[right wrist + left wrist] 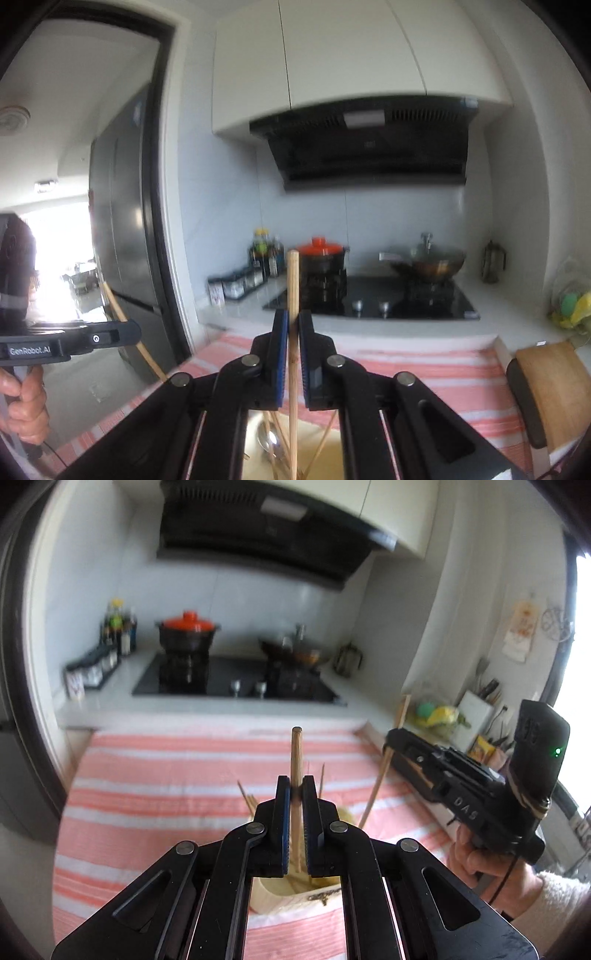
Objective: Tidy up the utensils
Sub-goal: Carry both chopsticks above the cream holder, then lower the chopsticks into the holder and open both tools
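Wooden chopstick (296,760) in each gripper; striped cloth (166,775), stove (236,679) beyond.

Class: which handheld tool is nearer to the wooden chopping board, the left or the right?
Right. The right tool is just left of the chopping board. The left tool sits farther left, beyond the right one, toward the refrigerator.

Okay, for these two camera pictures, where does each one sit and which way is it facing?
Left wrist: on the left gripper, fingers shut on a chopstick, facing the stove over the striped cloth; the right gripper and its hand show.
Right wrist: on the right gripper, shut on another chopstick, facing the stove; the left hand shows.
Shared: stove, red-lidded pot, cloth.
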A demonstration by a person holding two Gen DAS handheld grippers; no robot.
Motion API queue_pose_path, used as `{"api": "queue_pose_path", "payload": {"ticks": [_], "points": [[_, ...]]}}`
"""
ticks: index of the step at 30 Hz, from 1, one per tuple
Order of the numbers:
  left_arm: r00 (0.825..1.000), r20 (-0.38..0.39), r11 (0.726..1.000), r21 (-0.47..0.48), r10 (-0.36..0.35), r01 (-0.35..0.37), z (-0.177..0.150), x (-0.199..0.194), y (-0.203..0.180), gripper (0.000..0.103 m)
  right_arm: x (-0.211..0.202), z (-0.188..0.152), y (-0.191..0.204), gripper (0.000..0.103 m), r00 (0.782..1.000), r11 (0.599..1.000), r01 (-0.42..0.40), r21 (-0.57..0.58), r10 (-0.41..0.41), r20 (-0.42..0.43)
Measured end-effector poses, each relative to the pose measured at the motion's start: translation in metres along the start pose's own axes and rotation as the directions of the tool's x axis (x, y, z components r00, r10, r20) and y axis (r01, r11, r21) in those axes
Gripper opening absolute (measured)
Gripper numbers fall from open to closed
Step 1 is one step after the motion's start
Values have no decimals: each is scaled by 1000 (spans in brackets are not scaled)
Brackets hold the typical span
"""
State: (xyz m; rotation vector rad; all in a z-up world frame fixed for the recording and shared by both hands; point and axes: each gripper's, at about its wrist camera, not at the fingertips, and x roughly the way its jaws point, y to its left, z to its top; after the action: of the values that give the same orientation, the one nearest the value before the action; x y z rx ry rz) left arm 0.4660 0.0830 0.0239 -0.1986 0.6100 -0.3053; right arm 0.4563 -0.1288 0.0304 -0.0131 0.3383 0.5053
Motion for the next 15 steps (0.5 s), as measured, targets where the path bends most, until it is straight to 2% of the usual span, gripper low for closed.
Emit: {"api": "queue_pose_path", "payload": {"ticks": [4, 6, 8, 10, 11, 13, 15], "points": [[989, -150, 999, -31, 22, -27, -15, 56, 11, 5, 53, -31, -8, 6, 977, 1000, -8, 29, 14, -211], [975, -223, 998, -44, 24, -34, -26, 83, 16, 5, 70, -45, -11, 6, 963, 999, 7, 35, 3, -270], [964, -263, 997, -59, 36, -54, -36, 97, 18, 10, 85, -58, -14, 7, 944, 998, -3, 68, 25, -329], [962, -268, 994, -77, 51, -74, -46, 99, 21, 31, 90, -68, -18, 11, 932, 995, 24, 95, 11, -362], [965, -257, 994, -87, 48, -73, -50, 93, 22, 35, 89, -71, -22, 26, 927, 993, 43, 107, 0, -375], [972, -234, 994, -91, 33, -56, -62, 70, 23, 49, 72, -68, -26, 42, 934, 988, 78, 131, -27, -357], [973, -226, 997, -46, 53, -65, -74, 47, 23, 58, 48, -64, -26, 42, 941, 991, 85, 105, -45, -335]]}}
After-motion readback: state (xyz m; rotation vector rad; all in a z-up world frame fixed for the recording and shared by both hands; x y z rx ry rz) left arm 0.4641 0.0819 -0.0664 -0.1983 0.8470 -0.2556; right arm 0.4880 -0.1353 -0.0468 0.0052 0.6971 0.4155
